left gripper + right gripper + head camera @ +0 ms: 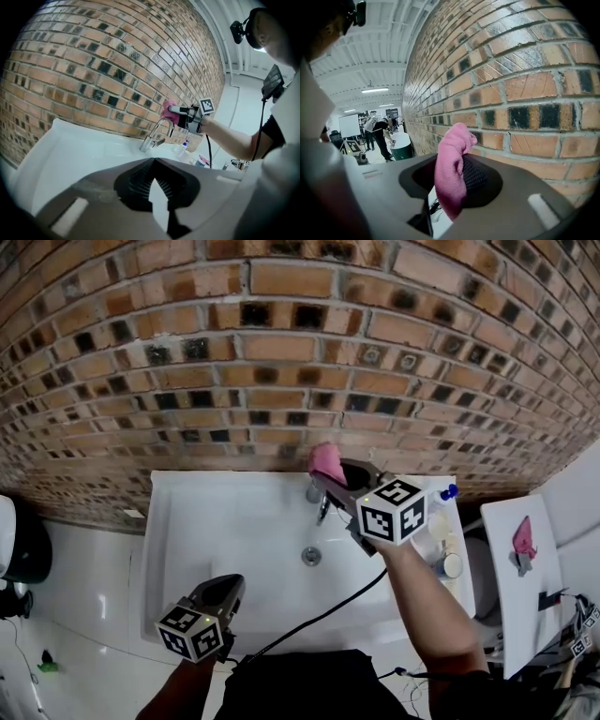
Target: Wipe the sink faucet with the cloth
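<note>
Right gripper [451, 190] first: jaws clamped on the pink cloth [452, 154]. A bunched fold pokes out past the tips and a tail hangs down through the gap. It's up at the far edge of the sink [206, 512], right at the top of the faucet [157, 133] arch, with the brick wall [281, 352] just beyond.

Left gripper [153, 161] sits low at the near rim of the sink. Its tips are together with nothing between them, well apart from the action.

Now the risks. Only a pinch of cloth sits in those jaws, so a hard rub along the spout might drag it loose. The wall is very close behind, and pushing farther could scrape the tips or snag the cloth on the brick. There's a small lever on the faucet's side, and a downward wipe could knock it and start the water. On the right, a bottle [441, 501] and small containers stand on the sink's edge near the forearm. A wide sweep might tip them.

What's hard to read: whether the cloth is touching the faucet or just above it. No view settles that. From the right gripper view the cloth and jaws cover nearly all the faucet. Its base is small and partly masked by the gripper in the head view.
</note>
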A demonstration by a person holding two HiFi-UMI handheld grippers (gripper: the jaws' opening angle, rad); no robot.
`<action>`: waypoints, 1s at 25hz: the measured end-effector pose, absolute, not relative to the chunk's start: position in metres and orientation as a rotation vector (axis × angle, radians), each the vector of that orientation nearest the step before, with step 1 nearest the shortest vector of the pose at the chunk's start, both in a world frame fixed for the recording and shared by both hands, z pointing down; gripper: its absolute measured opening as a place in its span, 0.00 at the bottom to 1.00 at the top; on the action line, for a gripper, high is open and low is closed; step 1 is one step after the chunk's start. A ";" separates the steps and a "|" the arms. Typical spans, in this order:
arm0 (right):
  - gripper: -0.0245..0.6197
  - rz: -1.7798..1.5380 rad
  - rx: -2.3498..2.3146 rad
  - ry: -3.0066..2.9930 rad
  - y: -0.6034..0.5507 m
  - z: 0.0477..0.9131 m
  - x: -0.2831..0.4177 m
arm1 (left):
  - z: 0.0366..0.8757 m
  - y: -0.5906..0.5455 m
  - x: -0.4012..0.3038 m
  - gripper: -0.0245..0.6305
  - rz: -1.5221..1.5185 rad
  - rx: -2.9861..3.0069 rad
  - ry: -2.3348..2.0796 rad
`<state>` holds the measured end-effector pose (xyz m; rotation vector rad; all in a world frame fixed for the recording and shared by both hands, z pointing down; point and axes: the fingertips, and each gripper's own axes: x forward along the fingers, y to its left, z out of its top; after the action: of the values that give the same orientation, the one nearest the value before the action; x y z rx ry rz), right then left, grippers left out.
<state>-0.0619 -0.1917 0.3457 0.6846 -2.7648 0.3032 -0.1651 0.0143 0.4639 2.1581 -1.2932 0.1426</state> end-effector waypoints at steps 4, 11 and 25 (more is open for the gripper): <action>0.23 0.288 0.701 -2.762 -0.168 0.349 -0.061 | 0.464 0.020 -0.168 0.05 0.154 2.178 -1.271; 0.24 0.324 0.767 -2.757 -0.134 0.368 -0.056 | 0.463 0.029 -0.175 0.05 0.177 2.219 -1.222; 0.24 0.603 0.874 -2.749 -0.102 0.424 -0.046 | 0.471 0.034 -0.180 0.05 0.250 2.260 -1.134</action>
<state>-0.0456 -0.1019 0.4236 0.8737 -2.7495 0.6029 -0.1802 0.0343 0.4712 2.2598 -1.1341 0.2499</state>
